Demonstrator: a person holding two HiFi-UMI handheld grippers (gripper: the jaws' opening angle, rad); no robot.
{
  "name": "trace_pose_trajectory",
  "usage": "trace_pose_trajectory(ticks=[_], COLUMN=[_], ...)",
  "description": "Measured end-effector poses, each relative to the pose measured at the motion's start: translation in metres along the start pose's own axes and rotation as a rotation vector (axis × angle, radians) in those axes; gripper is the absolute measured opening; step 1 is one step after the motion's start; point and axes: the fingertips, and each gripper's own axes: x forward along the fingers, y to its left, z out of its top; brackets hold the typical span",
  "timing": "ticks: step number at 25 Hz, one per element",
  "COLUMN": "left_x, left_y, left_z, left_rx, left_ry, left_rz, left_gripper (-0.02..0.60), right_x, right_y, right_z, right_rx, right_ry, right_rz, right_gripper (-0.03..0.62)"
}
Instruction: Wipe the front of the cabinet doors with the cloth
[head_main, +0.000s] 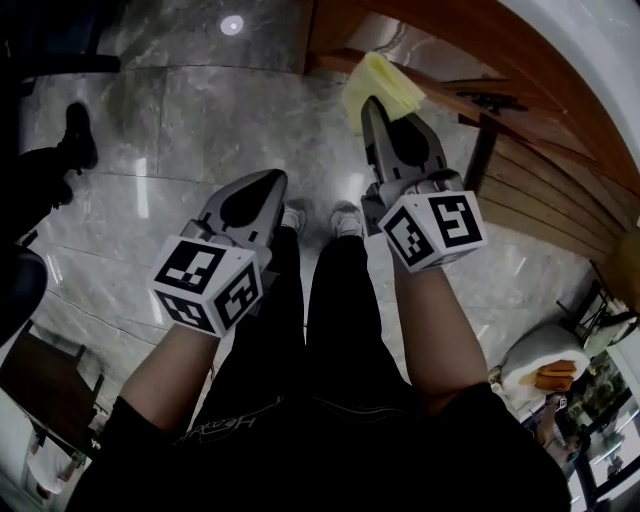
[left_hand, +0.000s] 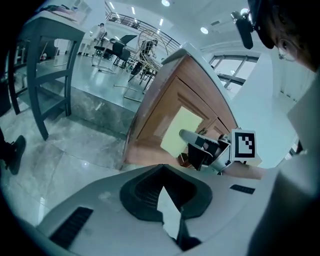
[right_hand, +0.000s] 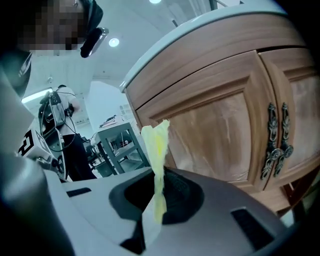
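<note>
Right gripper (head_main: 371, 106) pinching yellow cloth (head_main: 384, 84), beside wooden cabinet door (right_hand: 216, 129)

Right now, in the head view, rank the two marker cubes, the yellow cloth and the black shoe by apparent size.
1. The left marker cube and right marker cube look alike, both nearest the camera.
2. The yellow cloth.
3. The black shoe.
</note>
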Motion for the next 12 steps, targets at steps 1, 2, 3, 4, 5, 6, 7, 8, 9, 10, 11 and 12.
trace_pose_trajectory(ticks=[1,2,3,4,5,6,7,8,9,10,11,12], left_x=[-0.004,-0.007,-0.011,-0.015,-0.019,-0.022,-0.025,-0.028,-0.029,-0.031,-0.032,-0.032], left_y=[0.007,0.013,0.019,0.025,0.031,0.037,0.043,0.048,0.052,0.055,0.057,0.058], left_z=[0.001,0.003,0.005,0.006,0.008,0.009,0.01,0.01,0.011,0.01,0.01,0.009], left_rx=[-0.008,-0.014,-0.021,-0.026,-0.033,-0.04,-0.048,-0.057,-0.066,-0.074,-0.081,-0.086], left_ry=[-0.005,-0.011,-0.017,-0.022,-0.028,-0.033,-0.038,-0.042,-0.045,-0.047,-0.048,-0.05], left_rz=[0.009,0.018,0.027,0.036,0.045,0.054,0.063,0.071,0.077,0.081,0.083,0.084], left_gripper=[0.006,0.006,0.006,0.006,0.006,0.006,0.006,0.006,0.006,0.006,0.006,0.006], right_x=[0.007,0.014,0.02,0.025,0.03,0.036,0.04,0.045,0.049,0.053,0.057,0.06], right_y=[0.005,0.009,0.013,0.017,0.02,0.024,0.026,0.028,0.029,0.03,0.031,0.033], right_z=[-0.001,-0.001,0.0,0.0,0.001,0.002,0.003,0.003,0.004,0.006,0.007,0.008], right_rx=[-0.006,-0.011,-0.016,-0.022,-0.028,-0.034,-0.04,-0.045,-0.051,-0.056,-0.061,-0.068], right_ry=[0.005,0.009,0.011,0.012,0.013,0.013,0.014,0.015,0.017,0.019,0.02,0.021], right_rz=[0.009,0.018,0.026,0.034,0.04,0.046,0.05,0.053,0.056,0.057,0.058,0.058], right_gripper=[0.041,0.041,0.041,0.041,0.041,0.041,0.041,0.041,0.041,0.041,0.041,0.041])
